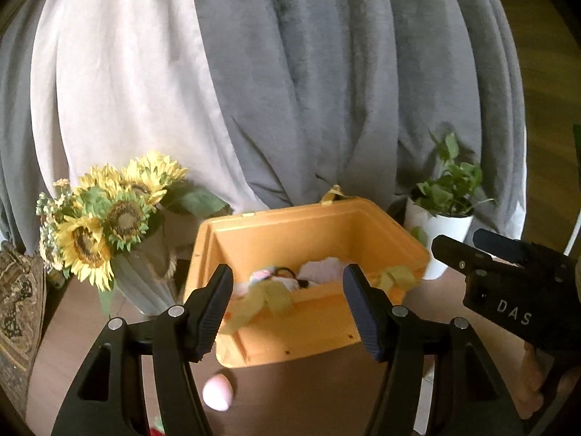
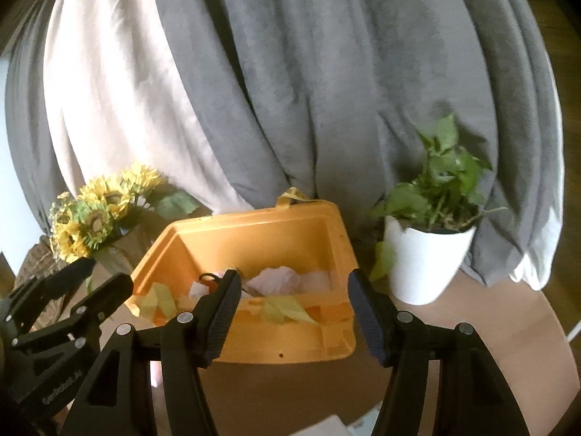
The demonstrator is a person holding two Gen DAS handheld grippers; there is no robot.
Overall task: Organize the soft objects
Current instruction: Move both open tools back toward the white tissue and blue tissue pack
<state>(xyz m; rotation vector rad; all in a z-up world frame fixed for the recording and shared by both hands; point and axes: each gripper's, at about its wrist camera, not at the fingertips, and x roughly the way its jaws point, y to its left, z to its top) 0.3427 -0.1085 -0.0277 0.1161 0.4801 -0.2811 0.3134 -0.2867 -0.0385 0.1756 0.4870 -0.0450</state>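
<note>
An open orange box (image 1: 254, 341) stands on the brown table, with soft pink and white things (image 1: 319, 270) and yellow straps inside; it also shows in the right wrist view (image 2: 276, 345). A pink egg-shaped soft object (image 1: 217, 391) lies on the table in front of the box. My left gripper (image 1: 287, 309) is open and empty, just short of the box's near wall. My right gripper (image 2: 294, 316) is open and empty, also facing the box. The right gripper's body (image 1: 515, 290) shows in the left wrist view, and the left gripper's body (image 2: 54, 319) in the right wrist view.
A vase of sunflowers (image 1: 109, 225) stands left of the box. A white pot with a green plant (image 2: 425, 261) stands to its right. Grey and white curtains (image 1: 290, 72) hang behind. A patterned cushion (image 1: 18, 312) sits far left. White papers (image 2: 326, 428) lie at the table's front.
</note>
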